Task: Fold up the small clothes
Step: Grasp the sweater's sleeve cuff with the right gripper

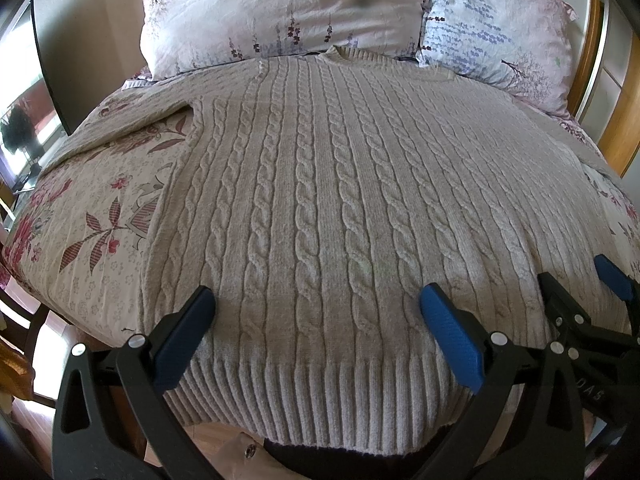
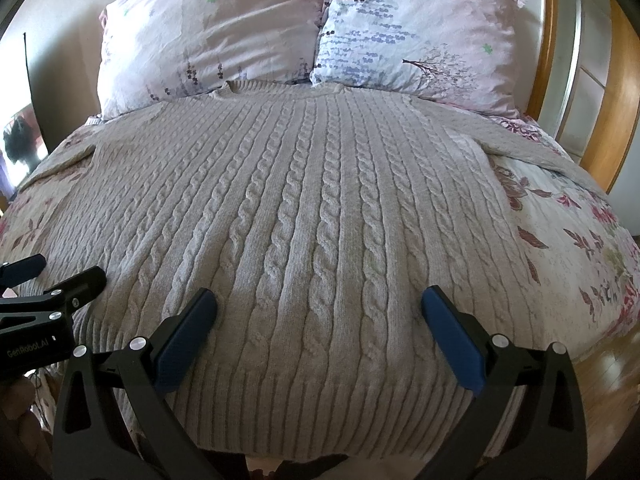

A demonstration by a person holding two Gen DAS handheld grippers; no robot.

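A beige cable-knit sweater (image 1: pixel 320 184) lies spread flat on the bed, collar at the pillows, ribbed hem toward me; it also fills the right wrist view (image 2: pixel 312 208). Its sleeves stretch out to both sides. My left gripper (image 1: pixel 316 300) is open and empty, hovering over the hem area left of centre. My right gripper (image 2: pixel 320 300) is open and empty over the hem's right part. The right gripper shows at the right edge of the left wrist view (image 1: pixel 580 284), and the left gripper at the left edge of the right wrist view (image 2: pixel 60 272).
Two floral pillows (image 1: pixel 280 12) (image 2: pixel 416 36) lean at the head of the bed. A floral bedspread (image 1: pixel 88 216) lies under the sweater. A wooden headboard (image 2: pixel 624 80) stands at the right. A dark screen (image 1: pixel 44 80) stands at the left.
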